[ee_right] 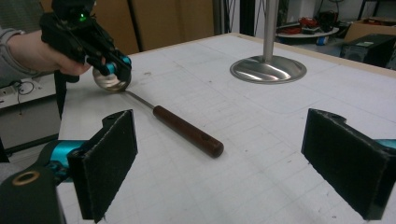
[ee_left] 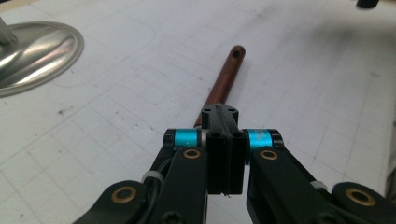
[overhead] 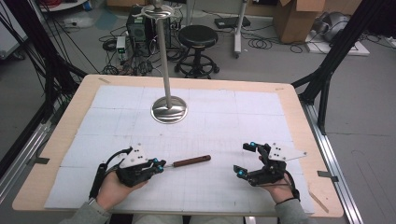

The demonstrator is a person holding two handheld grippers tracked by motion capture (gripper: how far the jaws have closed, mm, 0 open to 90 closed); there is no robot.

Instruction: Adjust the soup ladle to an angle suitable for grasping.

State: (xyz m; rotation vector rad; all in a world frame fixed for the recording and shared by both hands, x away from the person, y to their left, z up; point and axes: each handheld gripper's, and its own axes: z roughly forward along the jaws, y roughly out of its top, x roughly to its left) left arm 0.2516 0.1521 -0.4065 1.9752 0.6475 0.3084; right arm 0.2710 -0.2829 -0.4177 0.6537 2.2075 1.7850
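1. Broadly, the tabletop (overhead: pixel 289 116) carried a white gridded sheet, and a steel stand (overhead: pixel 169 109) with a round base and tall pole stood on its far middle part; every place below is told from that stand.
2. Nearer the person than the stand's base, a small ladle (overhead: pixel 191 161) with a brown wooden handle lay flat, its long axis running roughly left to right across the tabletop, handle end pointing to the person's right.
3. At the ladle's other end, the left gripper (overhead: pixel 160 165) sat on the near-left side of the stand, its jaws pressed together; in the right gripper view a shiny metal bowl showed right at them, and they seemed to grip the thin shank by it, though the exact contact was hidden.
4. On the near-right side of the stand, the right gripper (overhead: pixel 246 159) hovered with its jaws spread wide and nothing between them, clear of the handle's free end.
5. Judging by this, the handle pointed toward the right jaws, so the right hand was the nearer one to take that end.
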